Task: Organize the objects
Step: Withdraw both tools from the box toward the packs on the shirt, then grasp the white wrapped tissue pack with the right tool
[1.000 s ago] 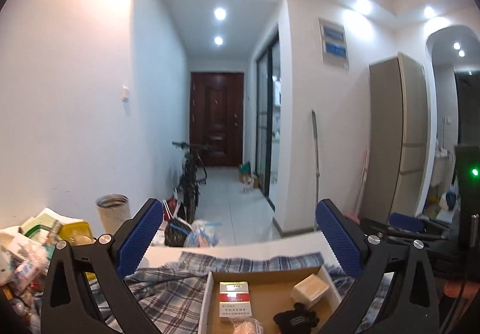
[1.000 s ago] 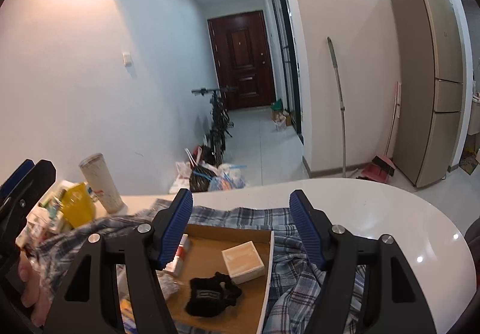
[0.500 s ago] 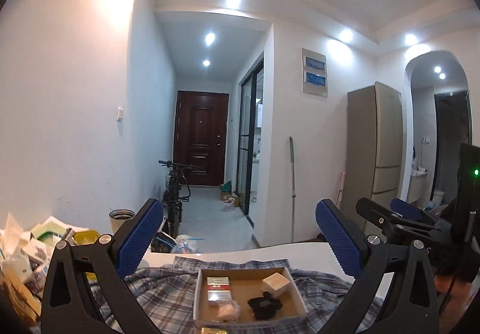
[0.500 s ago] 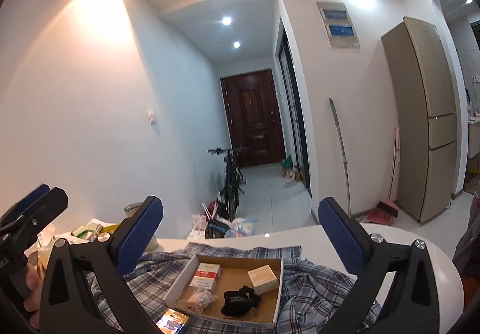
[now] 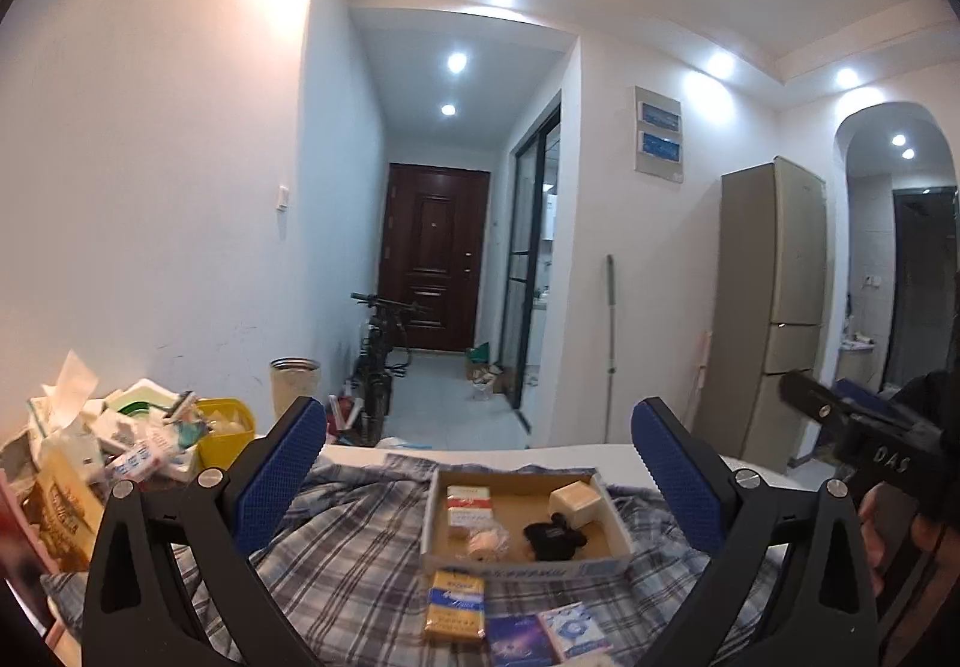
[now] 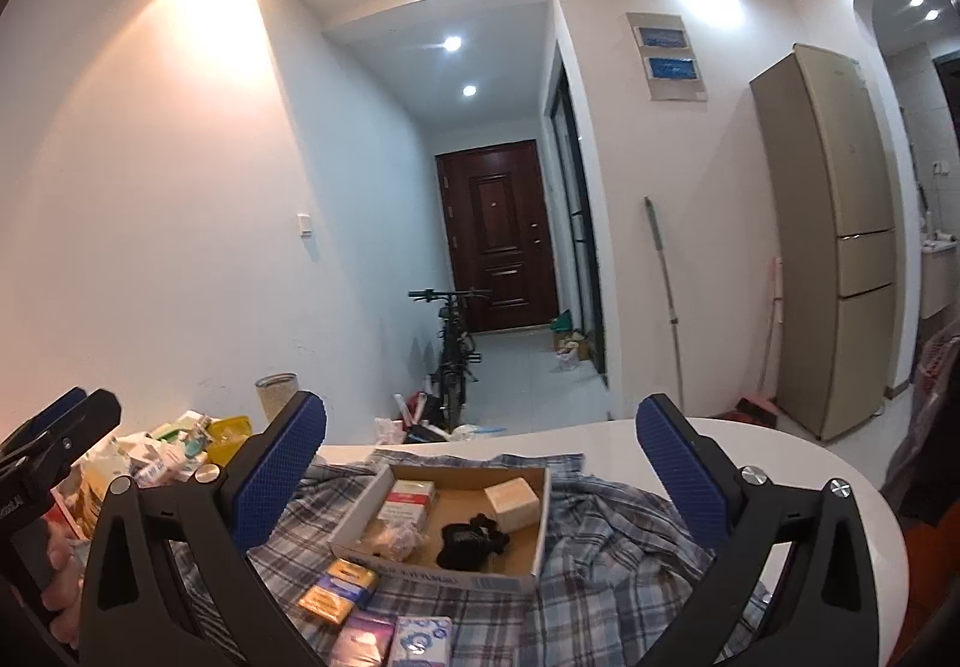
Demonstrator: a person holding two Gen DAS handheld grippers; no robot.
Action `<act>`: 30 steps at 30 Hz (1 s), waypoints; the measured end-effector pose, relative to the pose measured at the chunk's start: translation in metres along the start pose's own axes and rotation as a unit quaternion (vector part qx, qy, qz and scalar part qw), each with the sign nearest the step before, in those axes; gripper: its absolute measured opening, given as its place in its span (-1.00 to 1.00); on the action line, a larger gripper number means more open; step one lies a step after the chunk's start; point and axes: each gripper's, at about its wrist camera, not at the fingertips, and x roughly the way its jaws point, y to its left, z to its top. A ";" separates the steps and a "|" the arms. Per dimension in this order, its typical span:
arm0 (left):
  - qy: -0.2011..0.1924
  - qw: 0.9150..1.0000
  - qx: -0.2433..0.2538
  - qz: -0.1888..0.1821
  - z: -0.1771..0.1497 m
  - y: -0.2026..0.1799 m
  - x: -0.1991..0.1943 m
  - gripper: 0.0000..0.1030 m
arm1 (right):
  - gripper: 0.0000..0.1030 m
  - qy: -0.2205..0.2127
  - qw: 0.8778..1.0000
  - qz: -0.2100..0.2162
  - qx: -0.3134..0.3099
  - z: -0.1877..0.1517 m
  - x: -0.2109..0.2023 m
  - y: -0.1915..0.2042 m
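A shallow cardboard box [image 6: 543, 511] sits on a plaid cloth [image 6: 606, 559] spread over a white table [image 6: 798, 463], at about 6 o'clock in both wrist views. Inside it lie a red-and-white carton [image 6: 411, 494] along the 9 o'clock side, a cream cube [image 6: 511, 494] in the 1 o'clock corner, a black bundle [image 6: 471, 538] near the 6 o'clock wall and a crumpled clear wrapper [image 6: 393, 535] at 7 o'clock. Just outside the box's near wall, toward 7 o'clock, rest a yellow-and-blue pack [image 6: 339, 590], a purple pack [image 6: 363, 637] and a white-and-blue packet [image 6: 420, 640], all on the cloth.

The right gripper [image 6: 480, 463] stands at its widest, its jaws having just been opening, nothing between them; its blue pads [image 6: 279, 472] frame the box from above and apart. The left gripper [image 5: 480, 466] is likewise spread wide and empty, apart from the box. Each tool appears at the edge of the other's view, held in a hand [image 6: 57, 583].

At 9 o'clock a heap of small packages [image 5: 114, 445] crowds a yellow tub [image 5: 225, 430]. Beyond the table stand a bicycle [image 6: 453, 349], a dark door [image 6: 498, 235] and a tall refrigerator [image 6: 834, 235].
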 end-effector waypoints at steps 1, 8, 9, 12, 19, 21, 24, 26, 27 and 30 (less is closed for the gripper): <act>0.000 1.000 0.009 0.009 -0.005 -0.002 -0.001 1.00 | 1.00 -0.003 1.000 -0.010 -0.006 -0.003 -0.004 0.000; 0.037 0.999 -0.023 -0.015 -0.015 0.011 0.005 1.00 | 1.00 0.022 1.000 -0.002 0.005 -0.017 -0.014 0.000; 0.034 0.999 -0.026 -0.011 -0.016 0.013 0.001 1.00 | 1.00 0.025 1.000 0.000 0.006 -0.019 -0.014 0.001; 0.030 0.999 -0.021 0.006 -0.020 0.015 -0.004 1.00 | 1.00 0.034 0.999 -0.004 0.007 -0.027 -0.015 0.003; 0.104 0.994 -0.002 0.032 -0.074 0.016 0.002 1.00 | 1.00 0.107 0.994 0.015 0.017 -0.068 -0.002 0.013; 0.129 0.991 -0.014 0.030 -0.089 0.020 0.007 1.00 | 1.00 0.135 0.990 0.019 0.019 -0.083 0.003 0.018; 0.156 0.987 -0.018 0.038 -0.105 0.027 0.012 1.00 | 1.00 0.182 0.983 0.028 0.027 -0.107 0.014 0.024; 0.166 0.985 -0.012 0.047 -0.112 0.030 0.014 1.00 | 1.00 0.212 0.976 0.031 0.031 -0.123 0.020 0.028; 0.171 0.984 -0.010 0.049 -0.115 0.031 0.015 1.00 | 1.00 0.224 0.974 0.032 0.030 -0.129 0.023 0.029; 0.187 0.981 -0.012 0.047 -0.119 0.034 0.016 1.00 | 1.00 0.246 0.969 0.022 0.012 -0.142 0.034 0.032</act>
